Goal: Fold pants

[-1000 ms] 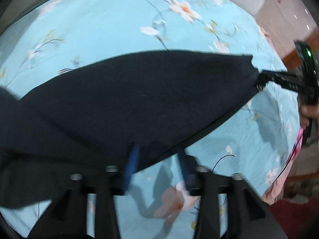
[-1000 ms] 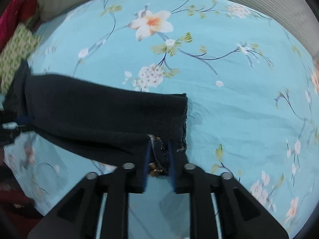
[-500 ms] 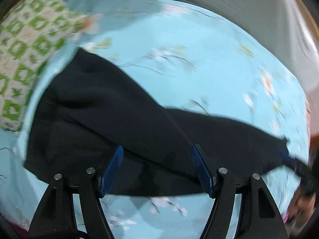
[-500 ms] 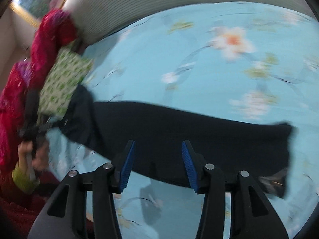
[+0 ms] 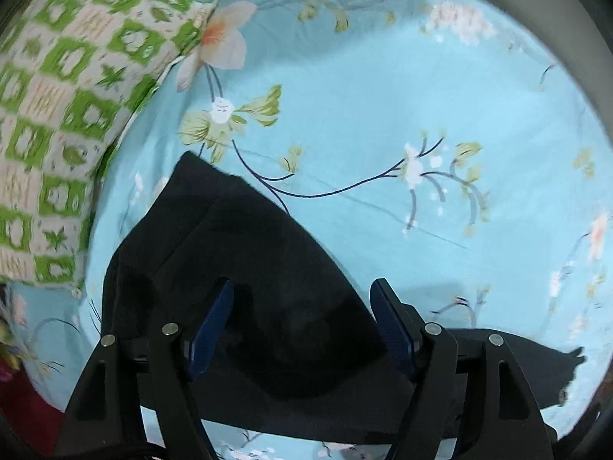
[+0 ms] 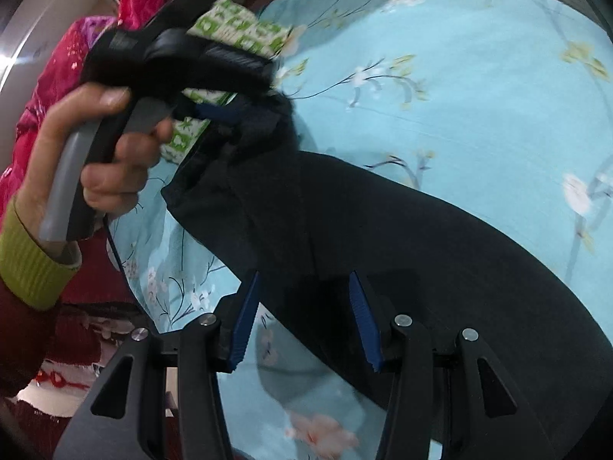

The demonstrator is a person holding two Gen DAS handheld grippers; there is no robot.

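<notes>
My left gripper (image 5: 302, 324) has black angular arms with triangular cut-outs, silver round screws at the joints and ribbed blue pads (image 5: 208, 324). My right gripper (image 6: 304, 320) looks the same. My left hand (image 6: 92, 145) is bare-skinned around a grey and black handle, with a lime-green ribbed cuff (image 6: 27, 257) over a dark red sleeve.

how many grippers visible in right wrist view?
2. The right gripper, fingers open, bottom centre over the black pants; the left gripper upper left in the person's hand, at the pants' end.
</notes>
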